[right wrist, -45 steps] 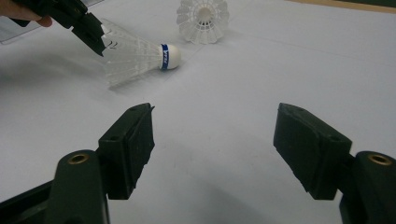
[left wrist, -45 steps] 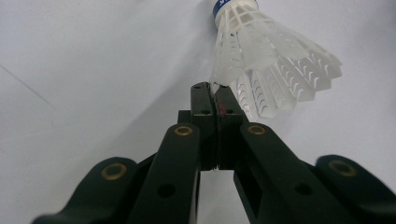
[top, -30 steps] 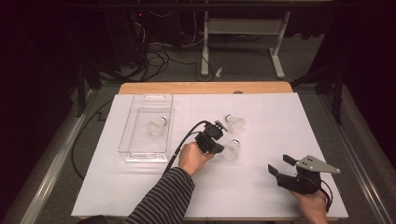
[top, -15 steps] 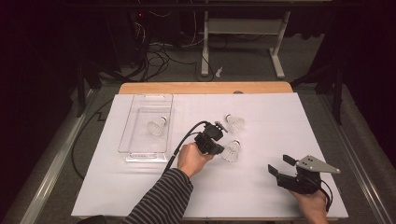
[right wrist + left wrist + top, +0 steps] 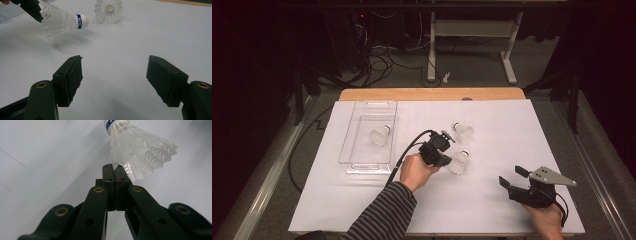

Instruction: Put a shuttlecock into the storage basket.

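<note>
Here the left gripper (image 5: 115, 168) pinches a shuttlecock (image 5: 136, 150) by its feathers (lifted), while the right gripper (image 5: 115, 75) gapes empty.

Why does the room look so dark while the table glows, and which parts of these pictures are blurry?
High view: light falls on the white table, the floor behind stays dim. Left gripper view: the left gripper is sharp at its tips and soft near the lens; the held shuttlecock glares white. Right gripper view: that shuttlecock casts a soft grey shadow.

On the white-covered bench (image 5: 362, 200), a clear plastic tray (image 5: 357, 165) at ten o'clock holds one white feathered shuttlecock (image 5: 379, 135); two more lie at centre, one (image 5: 463, 132) at twelve o'clock of the other (image 5: 460, 162).
</note>
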Available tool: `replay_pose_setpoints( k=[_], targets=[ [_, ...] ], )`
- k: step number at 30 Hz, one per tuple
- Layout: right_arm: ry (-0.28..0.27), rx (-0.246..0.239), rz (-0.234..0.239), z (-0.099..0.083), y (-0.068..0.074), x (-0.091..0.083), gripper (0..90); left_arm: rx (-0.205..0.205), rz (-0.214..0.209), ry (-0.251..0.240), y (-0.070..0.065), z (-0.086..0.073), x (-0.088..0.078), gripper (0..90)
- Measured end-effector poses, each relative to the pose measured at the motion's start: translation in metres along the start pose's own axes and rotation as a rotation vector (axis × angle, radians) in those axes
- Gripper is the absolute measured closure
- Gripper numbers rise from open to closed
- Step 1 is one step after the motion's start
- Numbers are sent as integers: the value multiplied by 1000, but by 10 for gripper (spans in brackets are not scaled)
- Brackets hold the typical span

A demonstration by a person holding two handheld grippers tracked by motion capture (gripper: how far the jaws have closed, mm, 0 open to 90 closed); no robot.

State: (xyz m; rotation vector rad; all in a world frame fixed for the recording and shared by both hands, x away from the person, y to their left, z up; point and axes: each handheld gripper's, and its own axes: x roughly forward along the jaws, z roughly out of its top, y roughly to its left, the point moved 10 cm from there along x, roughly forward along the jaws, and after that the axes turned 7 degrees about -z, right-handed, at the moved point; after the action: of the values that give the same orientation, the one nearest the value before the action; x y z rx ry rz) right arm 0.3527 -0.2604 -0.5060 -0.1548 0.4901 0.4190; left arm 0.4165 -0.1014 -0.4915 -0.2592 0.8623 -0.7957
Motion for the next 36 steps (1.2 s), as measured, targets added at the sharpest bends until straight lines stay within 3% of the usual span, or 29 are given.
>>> replay_pose_setpoints(
  k=[19, 36],
  targets=[
    [0, 0, -1, 0, -1, 0, 295, 1, 0, -2, 1, -5, -8, 896],
    [-2, 3, 2, 0, 0, 0, 295, 14, 15, -19, 4, -10, -29, 896]
  ],
)
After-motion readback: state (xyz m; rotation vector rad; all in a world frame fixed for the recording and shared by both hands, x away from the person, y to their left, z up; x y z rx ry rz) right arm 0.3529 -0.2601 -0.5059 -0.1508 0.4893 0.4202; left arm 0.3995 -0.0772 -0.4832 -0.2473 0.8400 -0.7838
